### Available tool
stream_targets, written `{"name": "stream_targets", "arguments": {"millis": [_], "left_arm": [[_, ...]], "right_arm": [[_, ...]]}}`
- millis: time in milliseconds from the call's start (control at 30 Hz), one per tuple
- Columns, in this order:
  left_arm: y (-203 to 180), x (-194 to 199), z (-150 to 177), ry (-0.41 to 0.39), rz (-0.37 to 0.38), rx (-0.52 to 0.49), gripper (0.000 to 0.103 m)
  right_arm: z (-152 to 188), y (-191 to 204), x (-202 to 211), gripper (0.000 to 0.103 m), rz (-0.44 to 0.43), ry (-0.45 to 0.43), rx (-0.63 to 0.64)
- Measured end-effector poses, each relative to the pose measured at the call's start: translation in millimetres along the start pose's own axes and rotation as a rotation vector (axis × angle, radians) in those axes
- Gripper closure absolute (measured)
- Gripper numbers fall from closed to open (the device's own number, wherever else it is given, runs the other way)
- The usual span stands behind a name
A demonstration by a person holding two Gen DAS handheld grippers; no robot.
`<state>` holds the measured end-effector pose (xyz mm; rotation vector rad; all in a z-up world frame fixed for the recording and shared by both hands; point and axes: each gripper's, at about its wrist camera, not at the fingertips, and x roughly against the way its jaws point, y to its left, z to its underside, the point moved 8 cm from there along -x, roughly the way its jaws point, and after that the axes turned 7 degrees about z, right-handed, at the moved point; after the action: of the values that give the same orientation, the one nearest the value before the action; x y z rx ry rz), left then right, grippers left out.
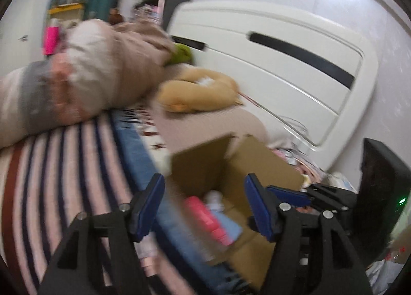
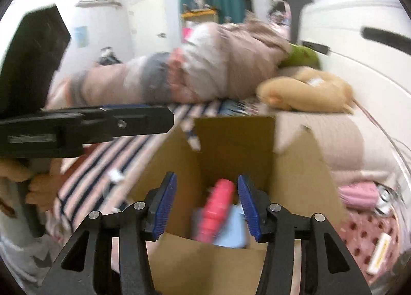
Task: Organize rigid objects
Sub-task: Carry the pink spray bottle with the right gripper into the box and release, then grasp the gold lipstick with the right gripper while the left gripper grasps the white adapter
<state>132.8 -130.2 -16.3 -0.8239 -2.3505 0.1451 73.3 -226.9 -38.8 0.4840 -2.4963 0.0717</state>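
An open cardboard box stands on the bed. Inside lie a pink-red bottle-like object, a light blue flat item and something white. My left gripper is open and empty, just above the box's near edge. My right gripper is open and empty over the box opening; the pink object shows between its fingers, blurred, lower in the box. The left gripper's finger shows side-on in the right wrist view, and the right gripper's finger in the left wrist view.
A striped blanket covers the bed. A rolled quilt and a tan plush lie behind the box, by the white headboard. A pink pouch and a white bar lie at right. A black panel stands nearby.
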Motion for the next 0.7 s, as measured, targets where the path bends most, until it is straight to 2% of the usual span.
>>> {"name": "stream_targets", "arguments": {"millis": [167,333,433,533,600,700], "left_arm": [[73.1,53.6,30.9,-0.045,-0.145,0.078,0.037],[136.3,73.7,83.1,-0.02,-0.242,0.172,0.035],[172.8,71.7,115.1,0.01,-0.304,0.209,0.035],[200.4,56.9,141.0,0.059,-0.342,0.235,0.035],[212.7,46.6,155.7,0.08,-0.339,0.252,0.035],[228.4,22.0,173.7,0.122,-0.33,0.275,0.035]], "right_arm": [[-5.2,72.0,-6.0,0.057,-0.158,0.015,0.05],[20.4,132.4,-27.8,0.057,-0.247,0.088,0.077],[45.7,150.4,-53.4,0.057,-0.242,0.163,0.064],[86.9,149.8,-89.2,0.057,-0.153,0.277,0.019],[110.5,140.5,-111.5,0.057,-0.102,0.345,-0.036],[140.5,135.5,-130.5,0.057,-0.13,0.419,-0.124]]}}
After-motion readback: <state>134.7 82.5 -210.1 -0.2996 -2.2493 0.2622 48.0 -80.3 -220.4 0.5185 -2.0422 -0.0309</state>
